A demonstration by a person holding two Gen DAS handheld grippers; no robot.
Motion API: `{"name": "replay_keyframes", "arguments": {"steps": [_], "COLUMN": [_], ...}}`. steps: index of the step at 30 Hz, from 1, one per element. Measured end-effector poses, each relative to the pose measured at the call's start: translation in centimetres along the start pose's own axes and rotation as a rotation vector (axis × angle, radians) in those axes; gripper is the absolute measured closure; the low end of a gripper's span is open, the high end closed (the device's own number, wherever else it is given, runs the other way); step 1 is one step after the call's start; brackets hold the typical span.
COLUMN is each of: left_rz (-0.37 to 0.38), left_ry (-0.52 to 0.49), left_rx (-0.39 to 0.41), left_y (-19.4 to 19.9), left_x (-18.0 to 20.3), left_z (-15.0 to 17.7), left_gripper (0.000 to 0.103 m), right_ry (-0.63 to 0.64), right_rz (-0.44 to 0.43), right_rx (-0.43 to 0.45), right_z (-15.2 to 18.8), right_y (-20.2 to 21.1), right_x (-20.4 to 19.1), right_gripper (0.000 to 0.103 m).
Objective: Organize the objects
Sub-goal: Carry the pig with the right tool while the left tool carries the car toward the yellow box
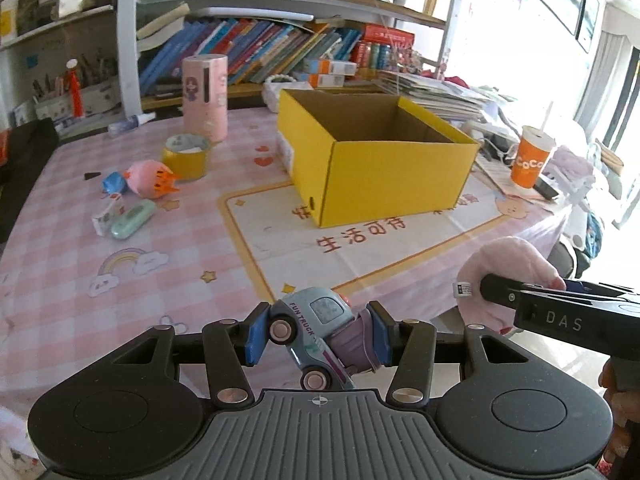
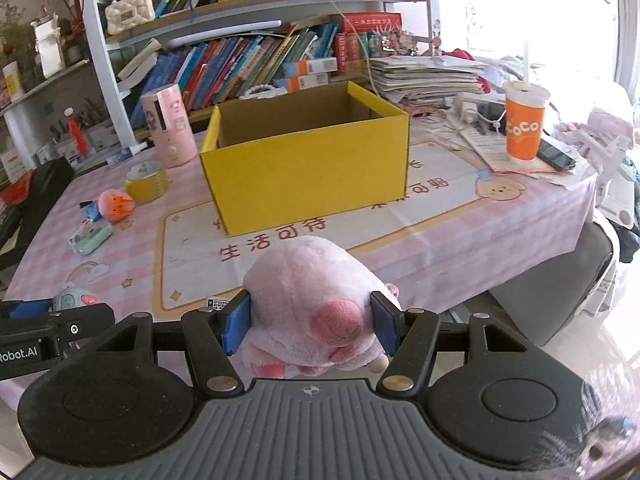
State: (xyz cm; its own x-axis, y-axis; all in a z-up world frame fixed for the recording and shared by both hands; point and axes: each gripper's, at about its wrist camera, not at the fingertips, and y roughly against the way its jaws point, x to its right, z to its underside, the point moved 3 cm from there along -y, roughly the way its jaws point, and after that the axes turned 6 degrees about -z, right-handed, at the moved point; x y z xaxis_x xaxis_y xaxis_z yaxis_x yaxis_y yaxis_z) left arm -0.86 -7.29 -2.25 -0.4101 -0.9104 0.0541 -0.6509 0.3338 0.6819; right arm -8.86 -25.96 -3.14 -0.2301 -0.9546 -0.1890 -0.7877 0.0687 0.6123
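My left gripper [image 1: 318, 330] is shut on a light-blue toy truck [image 1: 316, 322], held tilted above the near edge of the table. My right gripper [image 2: 310, 322] is shut on a pink plush toy [image 2: 312, 292], which also shows in the left wrist view [image 1: 508, 276] to the right of the truck. An open yellow cardboard box [image 1: 384, 172] stands on the table beyond both grippers; it also shows in the right wrist view [image 2: 308, 164] and looks empty. The truck's front shows at the lower left of the right wrist view [image 2: 74, 300].
On the left of the table lie a pink ball toy [image 1: 150, 178], a mint case [image 1: 132, 220], a yellow tape roll [image 1: 186, 156] and a pink cylinder [image 1: 205, 96]. An orange cup [image 1: 530, 158] and paper stacks [image 2: 432, 76] sit at the right. Bookshelves [image 1: 256, 52] stand behind.
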Motion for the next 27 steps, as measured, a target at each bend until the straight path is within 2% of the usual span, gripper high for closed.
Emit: {"name": "replay_keyframes", "arguments": {"steps": [16, 27], "left_rz": [-0.031, -0.009], "left_ry": [0.036, 0.011], "left_rx": [0.009, 0.038], "left_y": [-0.6, -1.1], "left_x": [0.0, 1.4], "left_z": [-1.1, -2.3], "left_gripper": [0.053, 0.053], "right_ry": [0.032, 0.035], "right_rz": [-0.043, -0.035], "right_rx": [-0.017, 0.001], "right_z": [-1.3, -2.5], "right_y": [-1.2, -1.3], "right_x": [-0.1, 0.9], "right_gripper": [0.044, 0.044]}}
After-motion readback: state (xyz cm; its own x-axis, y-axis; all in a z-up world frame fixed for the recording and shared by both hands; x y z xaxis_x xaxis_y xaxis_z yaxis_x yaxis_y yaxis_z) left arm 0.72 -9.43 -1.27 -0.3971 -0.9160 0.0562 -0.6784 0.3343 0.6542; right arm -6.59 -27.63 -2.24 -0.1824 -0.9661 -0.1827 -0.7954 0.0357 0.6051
